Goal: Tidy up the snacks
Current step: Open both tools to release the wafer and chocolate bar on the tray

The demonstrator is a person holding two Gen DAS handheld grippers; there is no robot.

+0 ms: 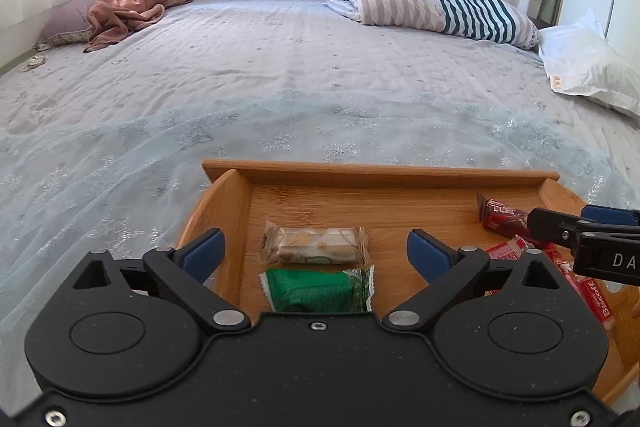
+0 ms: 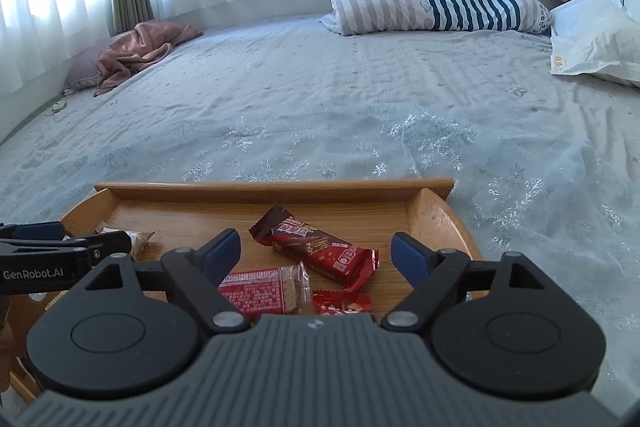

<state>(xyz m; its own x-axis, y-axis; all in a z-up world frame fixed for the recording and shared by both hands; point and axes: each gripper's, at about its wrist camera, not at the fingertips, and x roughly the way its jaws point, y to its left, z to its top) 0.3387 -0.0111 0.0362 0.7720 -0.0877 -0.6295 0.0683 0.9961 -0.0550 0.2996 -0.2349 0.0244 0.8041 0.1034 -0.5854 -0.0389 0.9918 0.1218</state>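
Note:
A wooden tray (image 1: 380, 173) lies on the bed. In its left half a beige wrapped snack (image 1: 314, 242) lies just beyond a green wrapped snack (image 1: 318, 289). My left gripper (image 1: 316, 251) hangs open above them, its blue pads wide apart and touching neither. In the tray's (image 2: 272, 189) right half lie a dark red bar (image 2: 320, 247), a red biscuit pack (image 2: 260, 291) and a small red wrapper (image 2: 340, 303). My right gripper (image 2: 316, 255) is open over these with nothing held. It also reaches into the left wrist view as the right gripper (image 1: 584, 239).
The bed (image 1: 280, 87) is covered with a pale grey-blue sheet. A striped pillow (image 1: 436, 3) and a white pillow (image 1: 588, 67) lie at the far right, a pink cloth (image 1: 128, 7) on a cushion at the far left. White curtains hang behind.

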